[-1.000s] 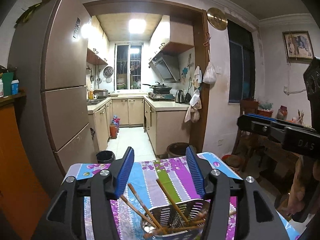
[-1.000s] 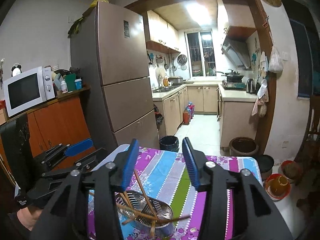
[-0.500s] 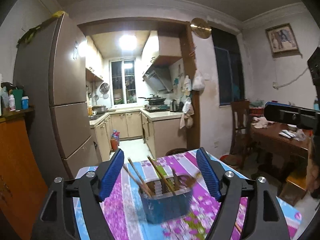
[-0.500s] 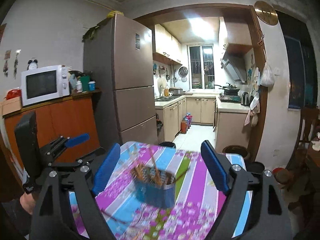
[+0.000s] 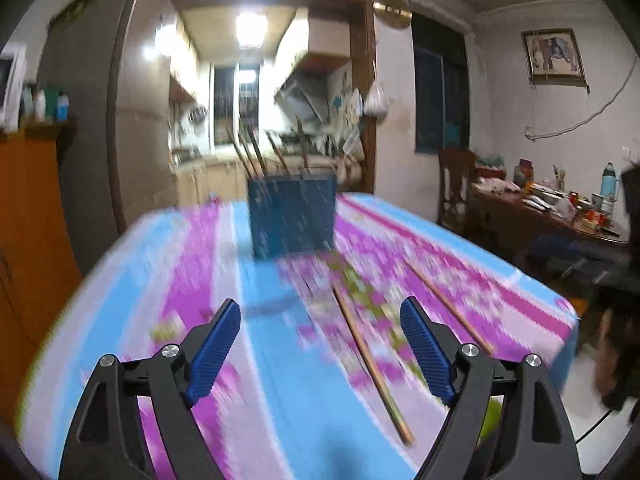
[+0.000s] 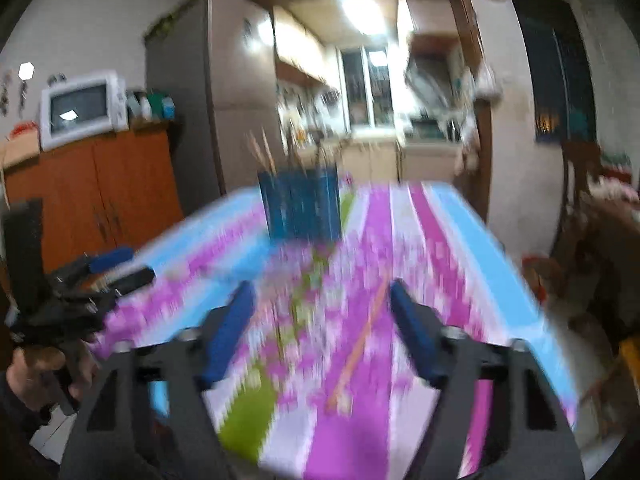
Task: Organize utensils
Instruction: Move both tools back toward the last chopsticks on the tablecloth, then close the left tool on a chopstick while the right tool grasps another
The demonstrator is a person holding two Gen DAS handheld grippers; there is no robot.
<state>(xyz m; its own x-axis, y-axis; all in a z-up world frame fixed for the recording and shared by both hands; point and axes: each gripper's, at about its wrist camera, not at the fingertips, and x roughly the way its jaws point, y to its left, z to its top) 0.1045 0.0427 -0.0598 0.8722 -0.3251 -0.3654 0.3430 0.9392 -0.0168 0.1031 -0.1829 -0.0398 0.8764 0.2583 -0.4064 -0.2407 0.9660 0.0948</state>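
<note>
A blue utensil holder (image 5: 291, 216) with several chopsticks standing in it sits at the far middle of the striped tablecloth; it also shows in the right wrist view (image 6: 301, 207). Two loose chopsticks lie on the cloth: one (image 5: 370, 364) between my left gripper's fingers, another (image 5: 448, 304) further right. One chopstick (image 6: 358, 340) lies in front of my right gripper. My left gripper (image 5: 320, 354) is open and empty above the near cloth. My right gripper (image 6: 322, 330) is open and empty. Both views are motion-blurred.
The table (image 5: 140, 280) has a purple, blue and green striped cloth. A fridge (image 6: 212, 112) and an orange cabinet (image 6: 96, 196) with a microwave stand left. A wooden side table (image 5: 540, 208) with clutter and a chair stand right. The left gripper shows at the left edge (image 6: 72, 296).
Both grippers have pulled back and down from above the holder to the near side of the table. The holder now stands far ahead, and loose chopsticks show on the cloth.
</note>
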